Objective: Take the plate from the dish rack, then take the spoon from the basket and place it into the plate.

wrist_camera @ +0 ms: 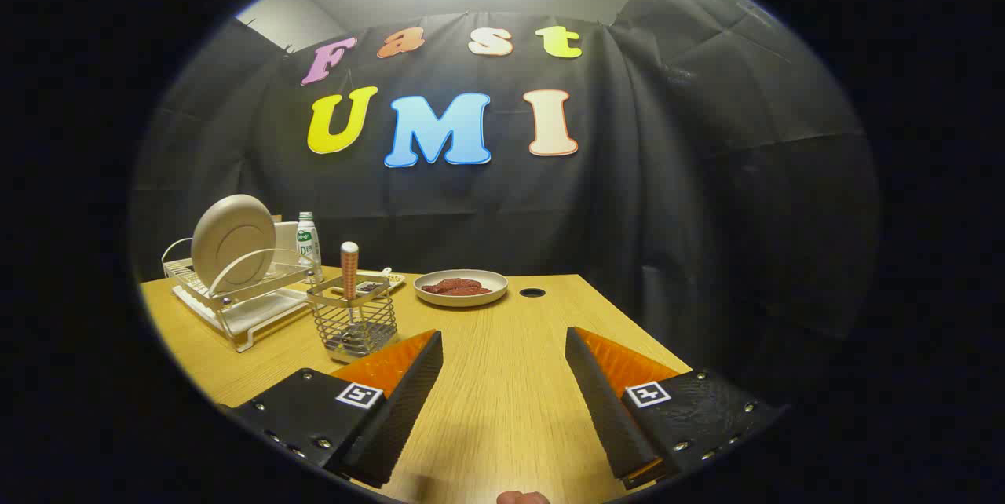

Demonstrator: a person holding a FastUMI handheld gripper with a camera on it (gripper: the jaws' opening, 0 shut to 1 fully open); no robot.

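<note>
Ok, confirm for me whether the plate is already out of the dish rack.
No, the plate stands upright in the dish rack, well beyond the open gripper, whose fingers hold nothing.

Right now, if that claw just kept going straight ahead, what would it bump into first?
Probably nothing soon: the open claw points along bare table, between the shallow dish and a small round hole. Depth is uncertain.

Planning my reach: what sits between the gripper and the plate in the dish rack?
In the gripper view, the open gripper has bare table between its fingers. Towards the plate in the dish rack stands the wire basket holding the spoon.
</note>
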